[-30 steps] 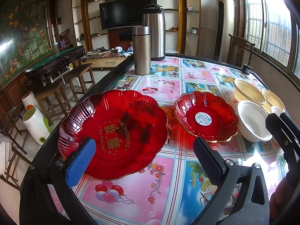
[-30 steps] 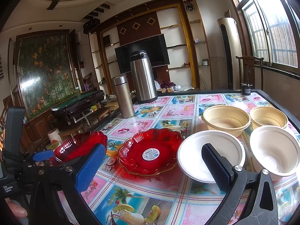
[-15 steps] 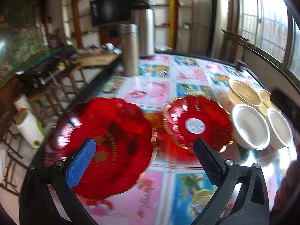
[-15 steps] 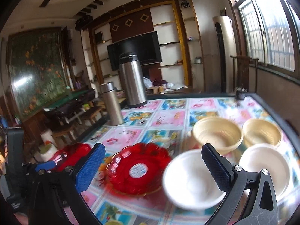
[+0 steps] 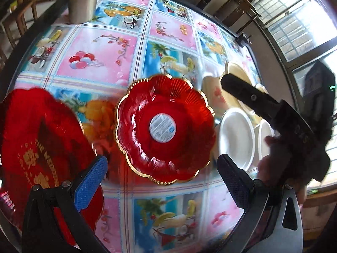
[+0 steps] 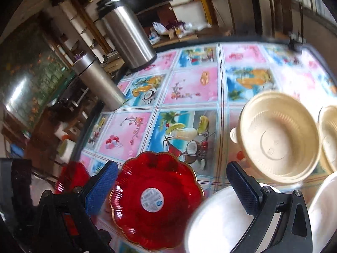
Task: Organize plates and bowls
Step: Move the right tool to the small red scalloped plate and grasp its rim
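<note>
A small red gold-rimmed plate (image 5: pixel 164 126) with a round sticker lies on the patterned table (image 5: pixel 105 48), framed by my open, empty left gripper (image 5: pixel 162 179). The large red wedding plate (image 5: pixel 42 147) lies to its left, partly under the blue finger. Two white bowls (image 5: pixel 236 139) sit to the right, cream bowls (image 5: pixel 231 73) behind them. My right gripper (image 6: pixel 171 187) hangs open and empty above the small red plate (image 6: pixel 155 202) and the near white bowl (image 6: pixel 221 221). A cream bowl (image 6: pixel 278 139) stands beyond its right finger.
A tall steel thermos (image 6: pixel 126 31) and a slimmer steel flask (image 6: pixel 96 80) stand at the table's far left. A second cream bowl (image 6: pixel 330 137) and a second white bowl (image 6: pixel 324 210) crowd the right edge. A hand holds the right tool, whose black finger (image 5: pixel 242 90) crosses the bowls.
Both grippers have tipped downward and moved closer to the table. The left one shifted right, from the large plate to the small red plate. Both stay open.
</note>
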Demonstrator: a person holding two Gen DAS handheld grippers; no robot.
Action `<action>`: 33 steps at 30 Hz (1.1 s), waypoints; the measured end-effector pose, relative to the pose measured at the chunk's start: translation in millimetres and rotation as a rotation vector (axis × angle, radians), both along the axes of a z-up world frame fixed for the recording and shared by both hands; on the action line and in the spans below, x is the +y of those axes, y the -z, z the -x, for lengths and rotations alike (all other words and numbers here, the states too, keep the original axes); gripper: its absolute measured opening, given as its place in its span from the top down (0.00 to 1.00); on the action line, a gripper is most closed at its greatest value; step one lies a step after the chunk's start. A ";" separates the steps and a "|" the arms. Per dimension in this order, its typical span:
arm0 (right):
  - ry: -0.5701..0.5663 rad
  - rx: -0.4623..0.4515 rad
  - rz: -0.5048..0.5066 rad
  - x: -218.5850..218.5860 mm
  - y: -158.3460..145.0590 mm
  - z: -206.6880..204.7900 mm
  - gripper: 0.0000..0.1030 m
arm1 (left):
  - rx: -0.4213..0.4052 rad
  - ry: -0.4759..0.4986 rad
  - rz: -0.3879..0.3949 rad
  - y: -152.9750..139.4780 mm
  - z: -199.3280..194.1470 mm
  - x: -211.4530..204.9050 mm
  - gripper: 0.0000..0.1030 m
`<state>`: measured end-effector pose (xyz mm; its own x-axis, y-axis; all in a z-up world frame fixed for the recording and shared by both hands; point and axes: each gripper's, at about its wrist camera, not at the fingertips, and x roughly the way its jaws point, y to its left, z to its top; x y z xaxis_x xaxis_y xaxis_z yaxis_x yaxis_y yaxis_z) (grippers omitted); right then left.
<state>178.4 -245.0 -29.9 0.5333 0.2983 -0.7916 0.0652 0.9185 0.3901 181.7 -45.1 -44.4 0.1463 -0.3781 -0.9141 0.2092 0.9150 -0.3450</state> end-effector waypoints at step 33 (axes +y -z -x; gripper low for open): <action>-0.214 0.341 -0.079 -4.6 73.5 -38.8 0.86 | 0.327 -0.110 0.334 25.8 45.5 7.9 0.00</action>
<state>217.2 -249.6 -103.3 0.1637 0.4408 -0.8826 0.0132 0.8936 0.4487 136.2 -37.1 -70.2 -0.0731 -0.6576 -0.7498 -0.0512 0.7533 -0.6557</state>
